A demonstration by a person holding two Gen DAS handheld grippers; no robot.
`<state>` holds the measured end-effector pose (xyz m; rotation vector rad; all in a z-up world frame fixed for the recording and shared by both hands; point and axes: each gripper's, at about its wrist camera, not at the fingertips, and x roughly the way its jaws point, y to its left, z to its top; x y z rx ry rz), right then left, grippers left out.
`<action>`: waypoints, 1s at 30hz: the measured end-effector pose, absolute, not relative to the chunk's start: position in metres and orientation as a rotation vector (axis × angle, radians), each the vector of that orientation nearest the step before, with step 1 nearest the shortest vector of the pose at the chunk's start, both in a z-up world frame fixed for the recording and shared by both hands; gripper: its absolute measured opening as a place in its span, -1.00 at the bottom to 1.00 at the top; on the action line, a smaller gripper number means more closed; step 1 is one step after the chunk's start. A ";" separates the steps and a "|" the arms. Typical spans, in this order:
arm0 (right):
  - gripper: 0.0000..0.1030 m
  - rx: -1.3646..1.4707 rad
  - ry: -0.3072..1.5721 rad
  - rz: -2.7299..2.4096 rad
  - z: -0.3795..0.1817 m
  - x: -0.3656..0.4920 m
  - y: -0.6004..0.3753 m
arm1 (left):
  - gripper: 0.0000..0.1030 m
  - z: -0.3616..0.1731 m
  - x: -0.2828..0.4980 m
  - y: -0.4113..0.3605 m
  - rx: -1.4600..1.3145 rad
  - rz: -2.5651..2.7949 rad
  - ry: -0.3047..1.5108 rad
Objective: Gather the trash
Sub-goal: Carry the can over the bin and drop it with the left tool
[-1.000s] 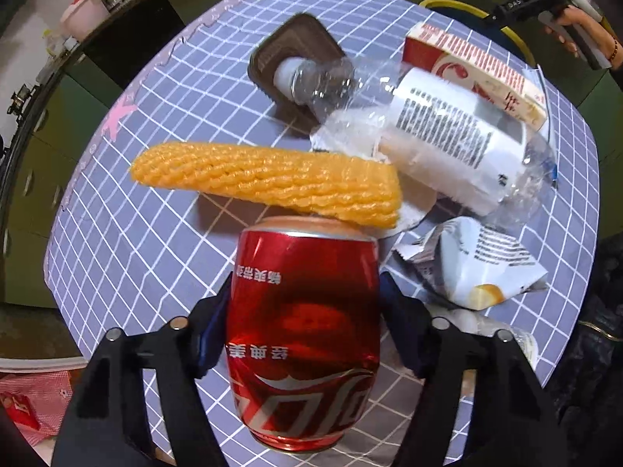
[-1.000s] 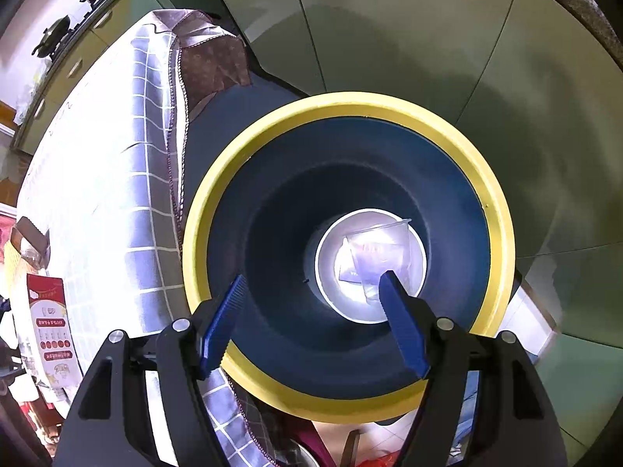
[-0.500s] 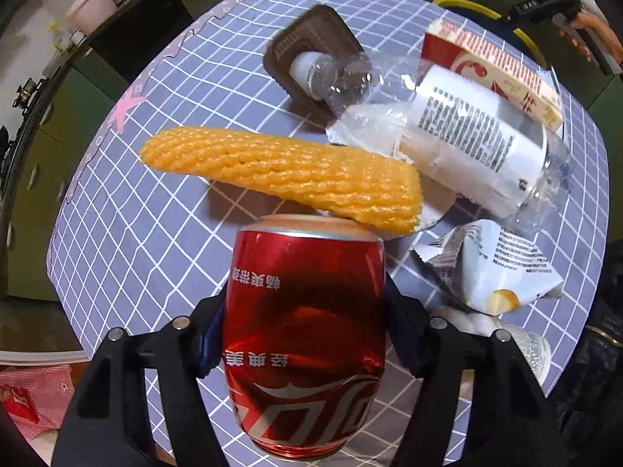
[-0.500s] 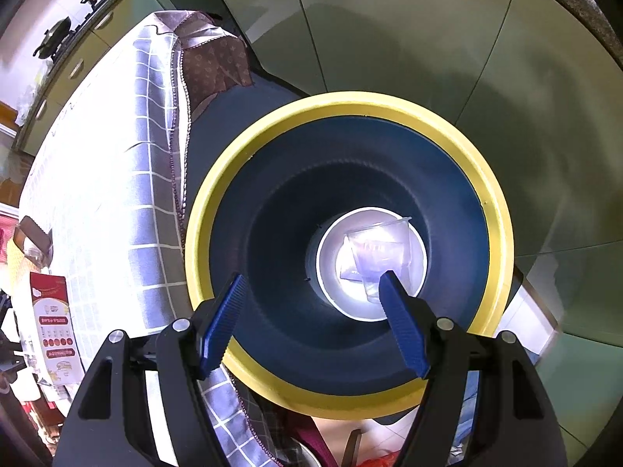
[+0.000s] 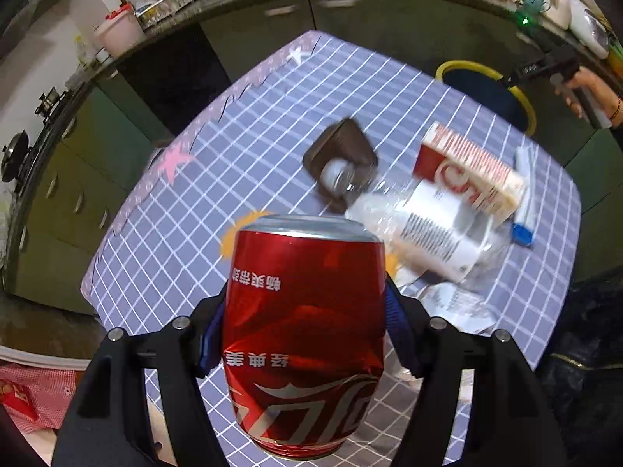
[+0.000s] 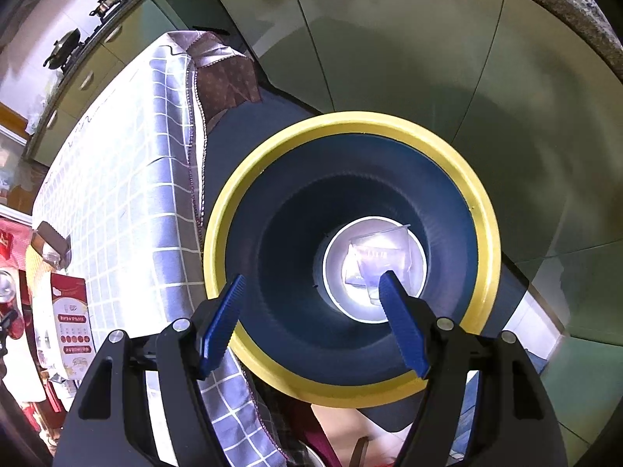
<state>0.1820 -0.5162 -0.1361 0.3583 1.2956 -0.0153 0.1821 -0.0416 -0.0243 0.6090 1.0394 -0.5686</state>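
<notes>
The left tongs (image 5: pixel 305 334) are clamped on a red cola can (image 5: pixel 303 334), their blue pads pressed against its two sides, and the can is held above the near part of the checked worktop (image 5: pixel 241 163). Beyond the can on the worktop lie a crushed clear plastic bottle (image 5: pixel 424 225) with a printed label, its capped neck resting on a brown square tray (image 5: pixel 342 155), and a red and white carton (image 5: pixel 467 175) touching the bottle's far side. A yellow-rimmed bin (image 5: pixel 486 89) stands past the worktop's far edge. The right tongs (image 6: pixel 311 295) are spread apart and hold nothing, hanging directly over that bin's (image 6: pixel 350 257) mouth; a clear plastic cup (image 6: pixel 379 257) lies on the bin's pale bottom.
</notes>
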 end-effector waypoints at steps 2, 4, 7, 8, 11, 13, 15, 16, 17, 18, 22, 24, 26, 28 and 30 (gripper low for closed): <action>0.37 0.358 1.287 -0.009 -0.133 0.180 -0.517 | 0.27 -0.013 0.177 -0.049 0.618 -0.573 1.032; 0.37 0.363 1.278 0.002 -0.130 0.178 -0.518 | 0.27 -0.003 0.175 -0.060 0.617 -0.587 1.019; 0.37 0.363 1.251 0.017 -0.118 0.170 -0.521 | 0.27 0.010 0.171 -0.082 0.615 -0.625 1.007; 0.37 0.359 1.240 0.016 -0.113 0.167 -0.523 | 0.27 0.013 0.172 -0.094 0.616 -0.644 1.004; 0.37 0.356 1.197 0.005 -0.094 0.154 -0.533 | 0.27 0.021 0.169 -0.142 0.619 -0.731 0.999; 0.37 0.357 1.157 -0.011 -0.079 0.142 -0.544 | 0.27 0.022 0.166 -0.181 0.629 -0.806 1.001; 0.37 0.353 1.123 -0.027 -0.066 0.129 -0.555 | 0.27 0.018 0.164 -0.222 0.647 -0.877 1.004; 0.37 0.353 1.111 -0.032 -0.061 0.123 -0.559 | 0.27 0.016 0.164 -0.239 0.659 -0.900 0.999; 0.37 0.356 1.095 -0.041 -0.055 0.114 -0.566 | 0.27 0.012 0.163 -0.260 0.676 -0.928 0.994; 0.37 0.359 1.085 -0.047 -0.051 0.107 -0.571 | 0.27 0.008 0.163 -0.286 0.686 -0.965 0.990; 0.37 0.365 1.064 -0.077 -0.042 0.077 -0.593 | 0.28 -0.011 0.169 -0.362 0.709 -1.047 0.982; 0.37 0.376 1.062 -0.091 -0.042 0.064 -0.606 | 0.28 -0.021 0.175 -0.388 0.707 -1.063 0.984; 0.37 0.390 1.061 -0.105 -0.042 0.053 -0.618 | 0.28 -0.035 0.184 -0.417 0.707 -1.075 0.989; 0.37 0.402 1.063 -0.122 -0.044 0.044 -0.629 | 0.28 -0.048 0.193 -0.442 0.699 -1.068 1.004; 0.37 0.420 1.062 -0.145 -0.047 0.036 -0.643 | 0.31 -0.060 0.201 -0.461 0.688 -1.050 1.013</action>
